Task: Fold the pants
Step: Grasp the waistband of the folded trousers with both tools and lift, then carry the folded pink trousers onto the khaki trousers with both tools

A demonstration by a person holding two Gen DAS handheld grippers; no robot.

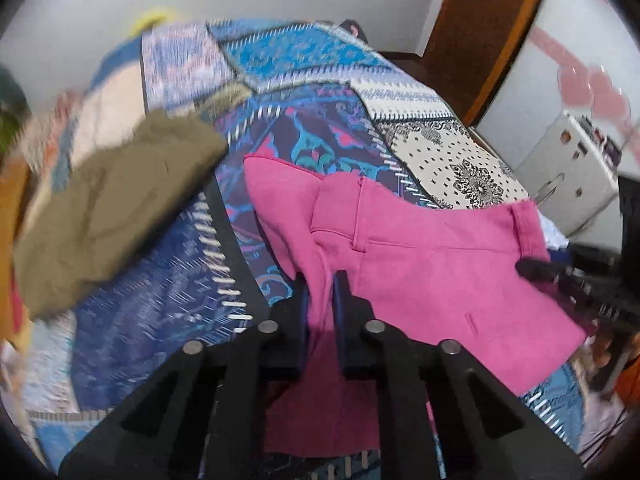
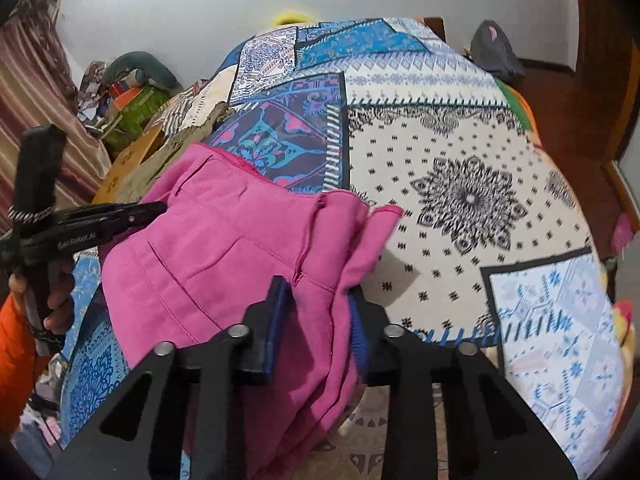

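Note:
The bright pink pants (image 1: 420,264) hang bunched over the near edge of a patchwork bedspread (image 1: 304,64). My left gripper (image 1: 320,286) is shut on a pinched ridge of the pink cloth near the seam. From the right wrist view the left gripper (image 2: 154,209) bites the pants (image 2: 224,248) at their left side, held by a hand in an orange sleeve (image 2: 56,296). My right gripper (image 2: 316,296) is shut on a thick fold of the pants, several layers gathered between its pads. Its tip (image 1: 532,268) presses into the pants' right side in the left wrist view.
An olive garment (image 1: 116,220) lies on the bed's left part. A white appliance (image 1: 572,168) and a wooden door (image 1: 480,40) stand to the right. A grey bag (image 2: 496,56) sits at the far corner, and clutter (image 2: 128,96) is piled by the wall.

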